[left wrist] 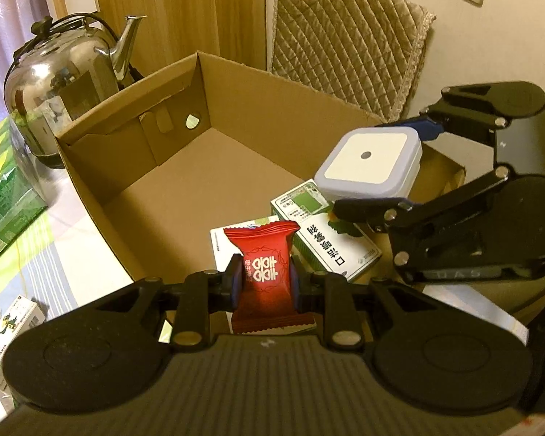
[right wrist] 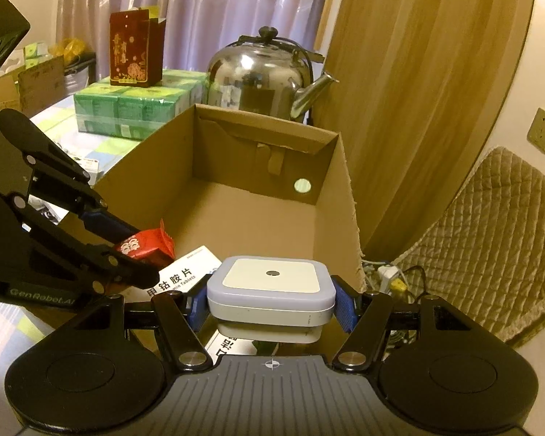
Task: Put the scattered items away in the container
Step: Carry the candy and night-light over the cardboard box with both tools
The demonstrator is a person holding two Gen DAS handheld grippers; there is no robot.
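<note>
An open cardboard box (left wrist: 185, 83) (right wrist: 341, 189) lies on the table. My left gripper (left wrist: 266, 283) is shut on a red candy packet (left wrist: 263, 254) and holds it over the box's near end; the right wrist view catches that packet (right wrist: 147, 249) from the side. My right gripper (right wrist: 272, 303) is shut on a square white night light (right wrist: 270, 287) above the box's near right part, also seen as the night light (left wrist: 368, 161) in the left wrist view. Inside the box lie a green-and-white medicine box (left wrist: 327, 239) and a white tablet box (right wrist: 178, 279).
A steel kettle (left wrist: 65, 80) (right wrist: 265, 76) stands behind the box. Green tissue packs (right wrist: 134, 105) with a red carton (right wrist: 136, 51) on top sit to its left. A small medicine box (left wrist: 7, 330) lies on the checked tablecloth. A quilted chair (left wrist: 348, 36) stands at the right.
</note>
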